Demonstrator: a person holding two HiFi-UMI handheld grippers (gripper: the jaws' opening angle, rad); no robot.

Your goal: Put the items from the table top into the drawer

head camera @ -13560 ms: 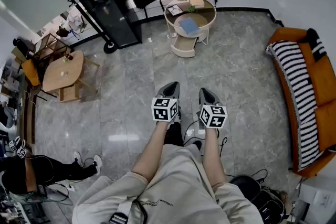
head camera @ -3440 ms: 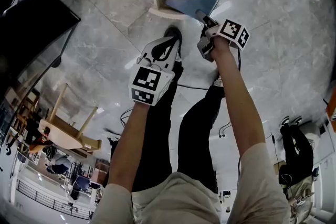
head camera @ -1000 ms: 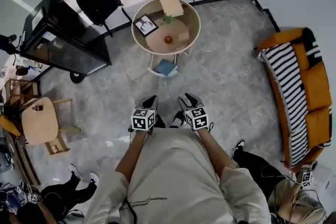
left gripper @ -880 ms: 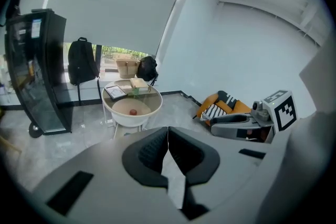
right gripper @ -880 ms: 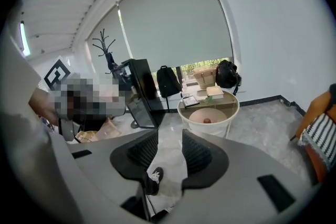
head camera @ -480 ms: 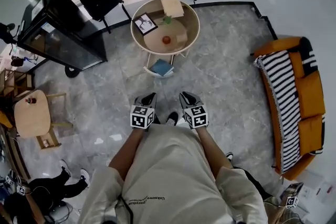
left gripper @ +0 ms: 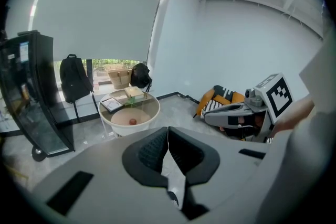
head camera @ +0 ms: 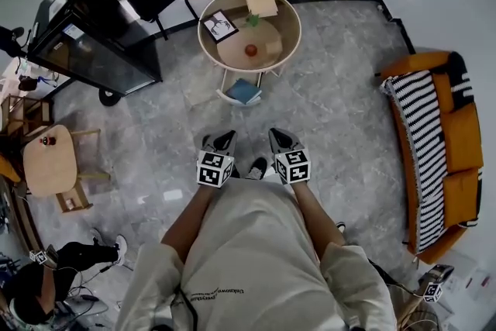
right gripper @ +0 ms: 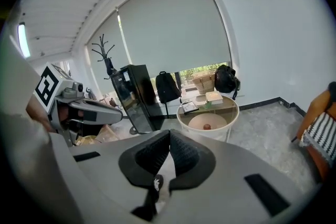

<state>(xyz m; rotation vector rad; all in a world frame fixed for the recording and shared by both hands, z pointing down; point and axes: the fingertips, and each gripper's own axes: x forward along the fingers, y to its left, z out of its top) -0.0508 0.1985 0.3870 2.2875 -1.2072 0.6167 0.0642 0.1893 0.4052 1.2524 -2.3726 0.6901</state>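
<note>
Your left tongs [head camera: 224, 139] are shut and empty; your right tongs [head camera: 280, 138] have just been closing, on nothing. The round surface [head camera: 208, 43] with its small red item [head camera: 250, 50] lies straight ahead, well apart, with the open drawer [head camera: 229, 98] on its near side. Neither hand is nearer.

the jaws of the left gripper [left gripper: 168, 129] meet at lower centre, nothing between them. left of centre stands a round table [left gripper: 111, 122] bearing a small red thing [left gripper: 133, 121]; the right gripper [left gripper: 210, 114] shows at right.
</note>
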